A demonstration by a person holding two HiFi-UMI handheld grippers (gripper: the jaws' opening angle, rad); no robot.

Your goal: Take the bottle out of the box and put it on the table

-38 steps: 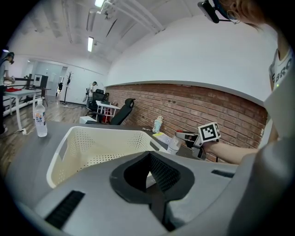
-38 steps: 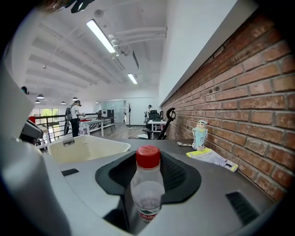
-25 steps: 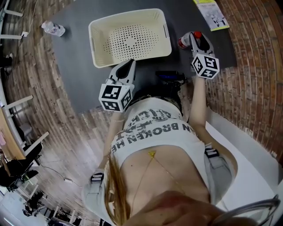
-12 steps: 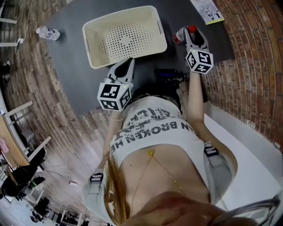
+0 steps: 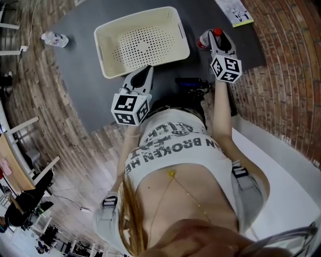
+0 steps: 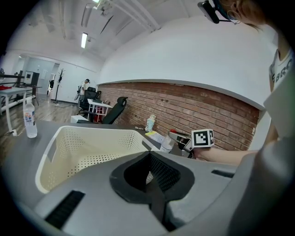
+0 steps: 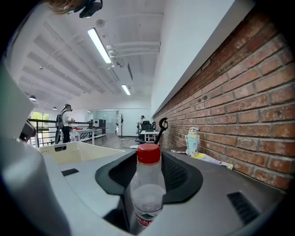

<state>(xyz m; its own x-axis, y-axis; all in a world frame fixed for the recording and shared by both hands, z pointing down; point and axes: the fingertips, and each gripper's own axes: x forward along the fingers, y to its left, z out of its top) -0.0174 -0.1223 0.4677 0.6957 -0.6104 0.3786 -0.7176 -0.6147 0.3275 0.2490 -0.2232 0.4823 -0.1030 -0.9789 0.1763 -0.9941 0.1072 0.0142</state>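
We read "BROKEN" in dark capitals on the person's white T-shirt [image 5: 175,150]; the label [image 7: 144,221] on the bottle [image 7: 147,184] is illegible to us.

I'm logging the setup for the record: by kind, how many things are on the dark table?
Bottles: 2 (red-capped bottle, clear bottle)
Basket: 1
Leaflet: 1
Figurine: 1
Total: 5

dark grey table [image 5: 80,75]: cream perforated box [image 5: 106,52] stands near its middle. clear bottle [image 5: 54,38] at the far left edge. printed leaflet [image 5: 234,12] at the far right corner. red-capped bottle [image 5: 204,41] upright just right of box; contact with surface not confirmable.
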